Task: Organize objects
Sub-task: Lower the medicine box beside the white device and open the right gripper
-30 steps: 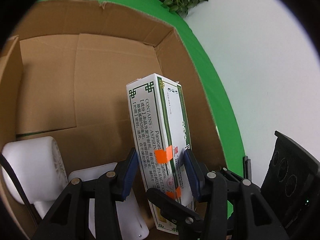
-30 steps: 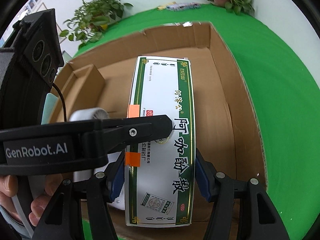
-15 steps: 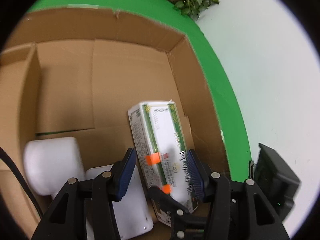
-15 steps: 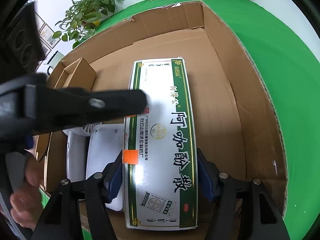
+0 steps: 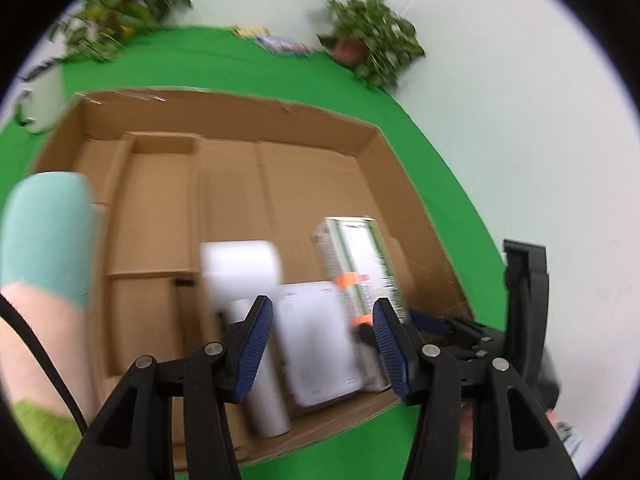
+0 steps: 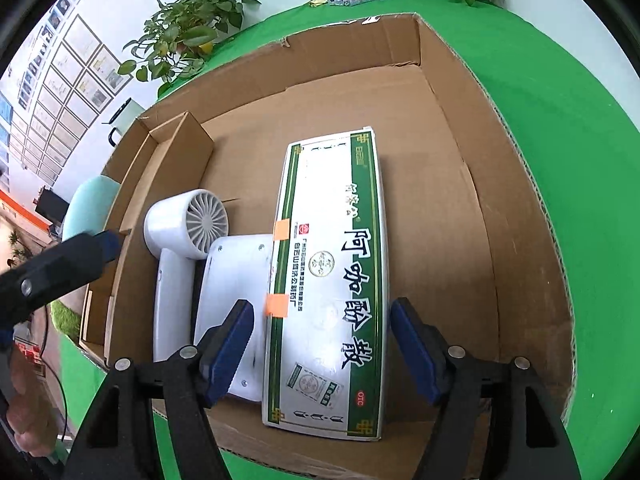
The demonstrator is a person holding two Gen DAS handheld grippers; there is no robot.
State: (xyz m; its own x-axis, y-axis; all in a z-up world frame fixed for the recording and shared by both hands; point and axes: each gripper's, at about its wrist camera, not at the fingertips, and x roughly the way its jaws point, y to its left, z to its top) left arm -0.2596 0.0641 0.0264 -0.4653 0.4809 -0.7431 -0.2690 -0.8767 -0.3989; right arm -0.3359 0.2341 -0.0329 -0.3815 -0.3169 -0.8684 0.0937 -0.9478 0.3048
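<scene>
A white and green medicine box (image 6: 332, 280) lies slanted in the open cardboard box (image 6: 500, 208), leaning on a flat white device (image 6: 236, 280). A white hair dryer (image 6: 188, 232) lies to its left. My right gripper (image 6: 322, 352) straddles the medicine box's near end. Its jaws are opening, with a small gap on each side. My left gripper (image 5: 322, 344) is open and empty, back over the carton's near wall (image 5: 340, 420). In this blurred view the medicine box (image 5: 356, 264), the device (image 5: 316, 344) and the dryer (image 5: 240, 268) lie beyond it.
A cardboard divider (image 6: 176, 148) runs along the carton's left side. A teal rounded object (image 6: 88, 204) stands outside it. Potted plants (image 5: 372, 48) and small packets (image 5: 280, 42) sit at the far edge of the green table (image 6: 580, 140). A white jug (image 5: 40, 100) stands far left.
My left gripper has let go of the medicine box and drawn back and up out of the carton. The right jaws have widened, and the medicine box has tipped down onto the white device.
</scene>
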